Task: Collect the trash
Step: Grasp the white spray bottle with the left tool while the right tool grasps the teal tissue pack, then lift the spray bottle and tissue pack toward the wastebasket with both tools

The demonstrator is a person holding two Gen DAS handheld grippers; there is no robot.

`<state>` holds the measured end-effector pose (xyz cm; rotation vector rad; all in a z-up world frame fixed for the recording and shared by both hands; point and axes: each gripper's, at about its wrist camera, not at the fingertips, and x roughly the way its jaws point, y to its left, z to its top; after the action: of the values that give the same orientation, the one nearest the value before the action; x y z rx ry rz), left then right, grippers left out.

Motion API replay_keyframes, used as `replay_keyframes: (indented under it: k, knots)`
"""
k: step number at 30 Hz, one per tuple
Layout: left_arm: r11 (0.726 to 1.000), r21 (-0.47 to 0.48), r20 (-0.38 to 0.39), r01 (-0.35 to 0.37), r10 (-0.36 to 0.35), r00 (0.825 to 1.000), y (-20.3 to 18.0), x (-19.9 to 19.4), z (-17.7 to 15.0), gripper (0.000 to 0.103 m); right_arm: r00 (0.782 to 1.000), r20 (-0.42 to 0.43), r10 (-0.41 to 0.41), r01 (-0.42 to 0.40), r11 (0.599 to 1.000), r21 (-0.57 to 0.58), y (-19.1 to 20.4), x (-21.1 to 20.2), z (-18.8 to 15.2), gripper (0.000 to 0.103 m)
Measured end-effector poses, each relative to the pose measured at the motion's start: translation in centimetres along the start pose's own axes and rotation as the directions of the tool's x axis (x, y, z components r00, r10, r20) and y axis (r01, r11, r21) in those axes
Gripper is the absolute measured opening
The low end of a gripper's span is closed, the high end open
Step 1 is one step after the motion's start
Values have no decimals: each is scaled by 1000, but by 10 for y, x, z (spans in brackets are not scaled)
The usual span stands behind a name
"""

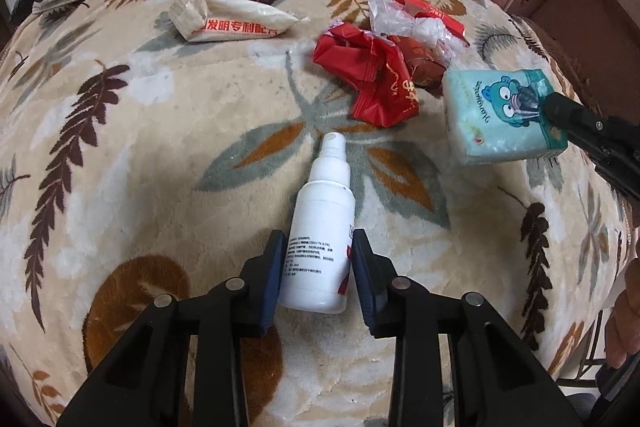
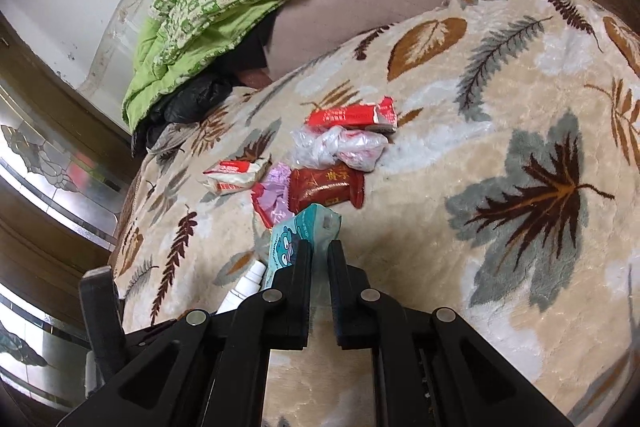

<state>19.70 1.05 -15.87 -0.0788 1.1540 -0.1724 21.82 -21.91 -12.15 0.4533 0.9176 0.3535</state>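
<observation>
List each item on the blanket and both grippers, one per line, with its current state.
Left hand-held gripper: shut on spray bottle.
Right hand-held gripper: shut on tissue pack.
Spray bottle: lying down, nozzle pointing away.
Tissue pack: gripped at one edge.
White sachet: torn open, lying flat.
Red wrapper: crumpled.
Clear plastic bag: scrunched.
Red snack packet: lying flat.

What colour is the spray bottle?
White. The bottle, with small print on its label, shows best in the left wrist view, between the left gripper fingers.
</observation>
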Motion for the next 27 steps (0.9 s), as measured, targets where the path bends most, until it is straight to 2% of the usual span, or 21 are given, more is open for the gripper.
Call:
replay_keyframes:
  k: [7, 12, 20, 27]
  knots:
    - [999, -49, 122, 8, -2, 993, 4, -45, -4, 28, 998, 53, 18, -18, 1000, 4, 5, -27, -10, 9]
    - [997, -69, 215, 36, -20, 976, 1, -93, -21, 28, 994, 98, 44, -45, 999, 7, 11, -54, -25, 9]
    - [990, -100, 333, 98, -60, 941, -6, -160, -89, 29, 980, 181, 84, -78, 996, -40, 33, -100, -58, 9]
    - [989, -88, 404, 117, -72, 912, -16, -200, -159, 29, 967, 233, 107, -97, 994, -57, 46, -146, -123, 9]
